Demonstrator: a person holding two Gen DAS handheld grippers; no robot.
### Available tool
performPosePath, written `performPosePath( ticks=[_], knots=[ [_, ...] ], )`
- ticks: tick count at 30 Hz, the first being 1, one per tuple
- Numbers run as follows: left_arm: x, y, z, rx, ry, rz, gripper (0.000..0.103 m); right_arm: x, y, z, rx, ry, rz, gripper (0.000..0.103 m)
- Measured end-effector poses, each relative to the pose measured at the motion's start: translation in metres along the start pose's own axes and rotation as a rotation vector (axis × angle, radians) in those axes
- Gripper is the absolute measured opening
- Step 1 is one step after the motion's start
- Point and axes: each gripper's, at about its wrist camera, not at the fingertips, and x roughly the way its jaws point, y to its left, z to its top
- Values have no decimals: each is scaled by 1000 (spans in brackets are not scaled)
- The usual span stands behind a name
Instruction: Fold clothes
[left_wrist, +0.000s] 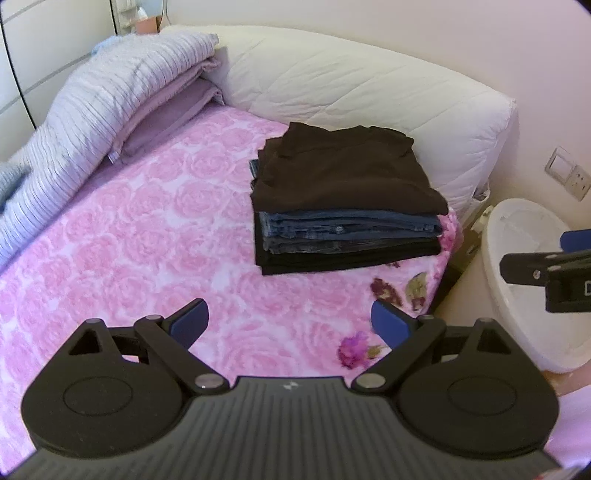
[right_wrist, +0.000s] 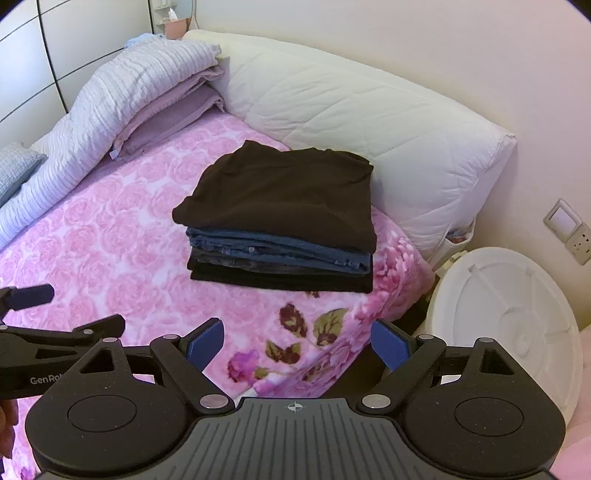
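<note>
I held both tools low over the near part of the bed (left_wrist: 129, 221). The left gripper (left_wrist: 290, 325) had its jaws wide apart, with nothing between them. The right gripper (right_wrist: 297, 343) had its jaws wide apart too, and empty.

The stack of folded clothes (right_wrist: 280, 221) sat on the pink rose blanket (right_wrist: 110, 229), toward the far right of the bed, just beside the big white pillow (right_wrist: 351, 110). A dark brown top (left_wrist: 343, 166) lay on top. Under it were blue jeans (left_wrist: 343, 225), and dark things at the bottom. I saw no loose clothes near me, so I thought the folding was mostly done.

The top looked soft and light, and it would flop and slide if I took only one corner. The jeans looked thicker and heavier. To move the stack, I thought it best to take hold low on its two sides, one tool each.

A round white lid (right_wrist: 517, 314) stood right of the bed.
</note>
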Motion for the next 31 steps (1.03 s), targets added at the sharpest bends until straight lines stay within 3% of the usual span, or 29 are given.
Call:
performPosePath(
  ticks=[5,17,31],
  knots=[
    [4,-9,9,-50,11,3,93,0,-13,5,-3,-3,10,90],
    [10,-51,17,-32,30,32,93,1,-51,8,-1,0,29,90],
    [6,-70,19,-40,-4,64,93,0,-69,6,-7,-2,57,90]
  ],
)
